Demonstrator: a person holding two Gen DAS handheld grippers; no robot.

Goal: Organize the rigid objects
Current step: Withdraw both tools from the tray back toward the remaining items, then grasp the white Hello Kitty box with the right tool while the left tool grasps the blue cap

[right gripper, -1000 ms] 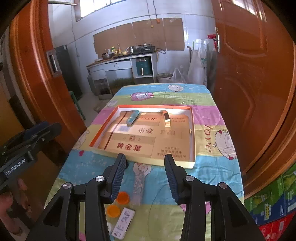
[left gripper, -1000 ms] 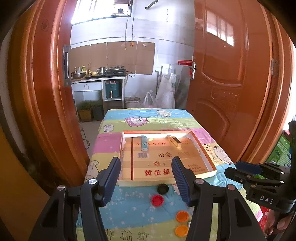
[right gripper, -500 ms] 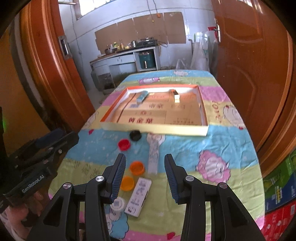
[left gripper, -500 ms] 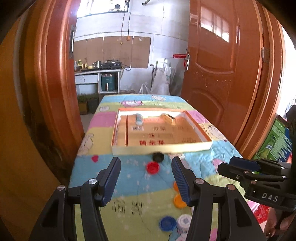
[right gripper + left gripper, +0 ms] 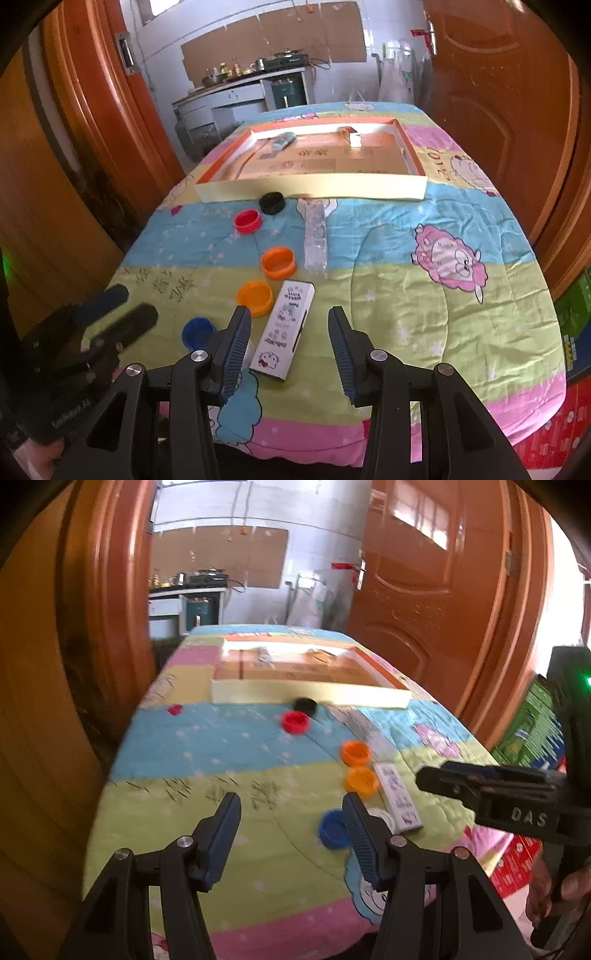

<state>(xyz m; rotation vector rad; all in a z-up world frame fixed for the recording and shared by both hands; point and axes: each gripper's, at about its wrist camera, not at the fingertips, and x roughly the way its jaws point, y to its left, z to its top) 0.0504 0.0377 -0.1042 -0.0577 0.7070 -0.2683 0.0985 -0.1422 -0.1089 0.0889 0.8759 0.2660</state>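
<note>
Both tongs spread, empty: right gripper [image 5: 290,338], left gripper [image 5: 291,830]. White printed cardboard carton [image 5: 283,328] lies at 12 o'clock of right jaws, orange plastic cap [image 5: 255,296] at its 10. Straddle carton's long sides, pinch mid-length, carry to shallow cardboard tray [image 5: 310,188] at 12.

A shallow tray [image 5: 314,186] lies across the far part of the table [image 5: 424,295], with a small tube [image 5: 282,140] at its far left and a small box [image 5: 352,138] at its far right inside. Just before its near wall sits one cap [image 5: 271,202], a second [image 5: 247,220] near-left of it. A wrapped strip [image 5: 316,240] runs nearward, two caps [image 5: 277,262] to its left, then a flat carton [image 5: 284,334] with another cap [image 5: 197,332] to its left.
</note>
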